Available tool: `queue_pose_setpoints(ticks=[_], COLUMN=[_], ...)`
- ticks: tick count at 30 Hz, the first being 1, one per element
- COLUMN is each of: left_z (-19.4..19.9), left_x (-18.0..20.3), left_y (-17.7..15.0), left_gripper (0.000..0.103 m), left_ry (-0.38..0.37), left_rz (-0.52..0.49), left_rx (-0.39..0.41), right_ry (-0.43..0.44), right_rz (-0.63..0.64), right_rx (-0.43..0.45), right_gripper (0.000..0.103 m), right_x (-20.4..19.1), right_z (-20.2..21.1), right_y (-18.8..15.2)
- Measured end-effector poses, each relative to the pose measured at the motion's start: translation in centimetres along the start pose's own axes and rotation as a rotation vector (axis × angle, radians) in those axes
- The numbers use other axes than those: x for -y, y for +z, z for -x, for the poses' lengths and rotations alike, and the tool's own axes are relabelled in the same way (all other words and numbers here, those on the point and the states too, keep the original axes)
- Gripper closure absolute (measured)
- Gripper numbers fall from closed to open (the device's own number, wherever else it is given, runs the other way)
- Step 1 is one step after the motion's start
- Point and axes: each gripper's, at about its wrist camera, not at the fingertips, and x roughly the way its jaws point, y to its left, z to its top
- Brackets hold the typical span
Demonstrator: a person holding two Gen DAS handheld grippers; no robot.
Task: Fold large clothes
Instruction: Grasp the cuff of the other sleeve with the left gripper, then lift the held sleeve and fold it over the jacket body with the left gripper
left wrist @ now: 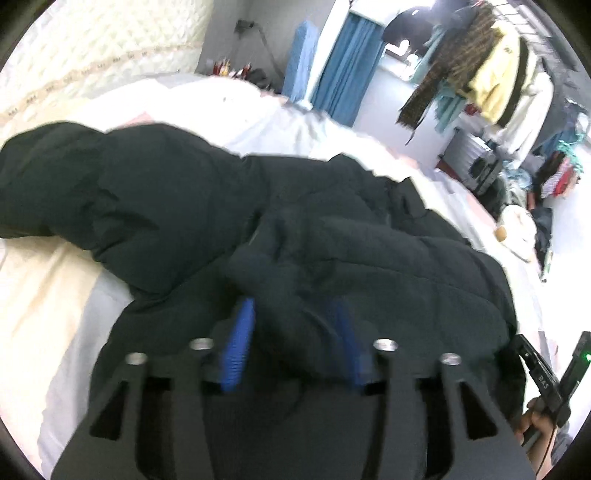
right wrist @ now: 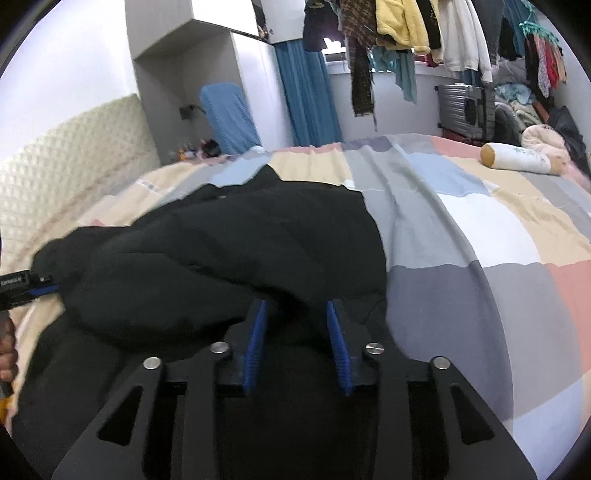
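Note:
A large black padded jacket [left wrist: 192, 199] lies bunched on the bed, and it also shows in the right wrist view [right wrist: 229, 251]. My left gripper [left wrist: 291, 317] is shut on a thick fold of the jacket, with fabric bulging between its blue pads [left wrist: 238, 343]. My right gripper [right wrist: 295, 314] is shut on another fold of the jacket, which drapes over its blue pads [right wrist: 256, 339]. One sleeve stretches out to the left in the left wrist view. The left gripper's tip [right wrist: 33, 286] shows at the jacket's left edge in the right wrist view.
The bed has a checked quilt [right wrist: 480, 236] in grey, beige, pink and blue. A cylindrical pillow [right wrist: 521, 157] lies at its far right. A padded headboard [right wrist: 74, 147] is at the left. Hanging clothes [right wrist: 406, 29], a blue curtain [right wrist: 306, 92] and a suitcase [right wrist: 465, 110] stand beyond.

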Motion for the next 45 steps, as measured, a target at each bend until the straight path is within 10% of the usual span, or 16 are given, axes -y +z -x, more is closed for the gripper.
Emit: queue_pose_setpoints(ticks=[11, 22, 35, 45], left_z=[9.0, 11.9, 5.1, -0.7], left_x=[-2.7, -17.1, -36.0, -44.1], left_y=[0.8, 4.7, 5.5, 3.5], left_gripper=[0.043, 0.024, 0.021, 0.021], left_ry=[-0.026, 0.02, -0.097, -0.094], left_rz=[0.057, 0.332, 0.711, 0.95], left_rx=[0.109, 0.196, 0.186, 0.319], right_ry=[0.041, 0.126, 0.004, -0.016], right_rz=[0.048, 0.039, 0.004, 0.008], right_rx=[0.057, 0.061, 0.03, 0.02], right_gripper=[0.061, 0.059, 0.016, 0.012], right_x=[-5.1, -8.3, -9.0, -10.7], right_z=[8.6, 11.7, 8.8, 6.1], right_y=[-1.8, -5.9, -5.9, -5.1])
